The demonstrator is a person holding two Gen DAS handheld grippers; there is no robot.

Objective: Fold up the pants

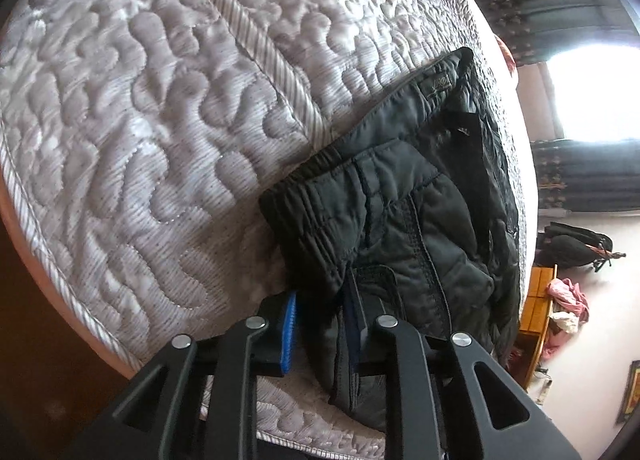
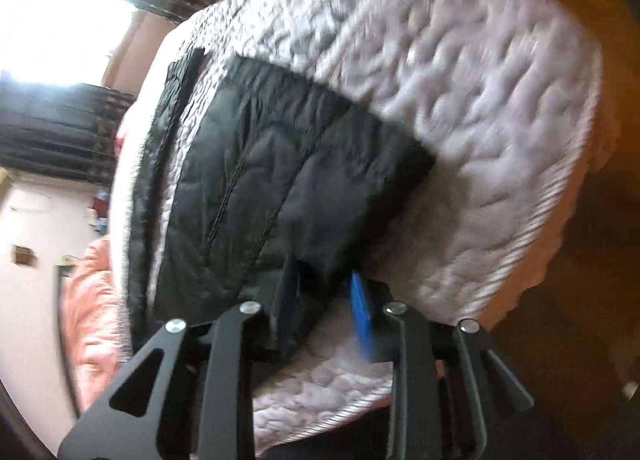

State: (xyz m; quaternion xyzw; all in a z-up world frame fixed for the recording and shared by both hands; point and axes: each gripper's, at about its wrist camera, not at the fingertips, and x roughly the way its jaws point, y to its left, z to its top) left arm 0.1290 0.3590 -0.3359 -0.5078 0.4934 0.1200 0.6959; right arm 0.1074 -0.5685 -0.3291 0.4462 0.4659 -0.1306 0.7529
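Quilted grey-white mattress (image 1: pixel 132 108) under everything, striped piping along its edge, orange-brown floor beyond it in the right wrist view. Left tool (image 1: pixel 320 324) low in the frame, jaws narrowed, blue pad on the left finger (image 1: pixel 290 330) bare and facing a fold of the black pants (image 1: pixel 400 212); fabric bunched between the fingers and lying against the right one, whether truly pinched cannot tell. Just ahead of that tool, elastic waistband and a stitched seam, then a flat folded layer with a small label, reaching toward the far mattress edge. Beyond and to the right of it, dark patterned curtains (image 1: pixel 560 8), a bright window, a wooden cabinet with pink cloth piled on it. Right tool (image 2: pixel 326 302) blurred by motion, jaws partly apart, blue pad on the right finger (image 2: pixel 360 312) exposed, a corner of the pants draped over the left finger; grip cannot tell. Ahead of that tool, the black quilted panel spread across the mattress, a narrow dark strip lying apart to its left, pink bedding (image 2: pixel 96 300) farther left.
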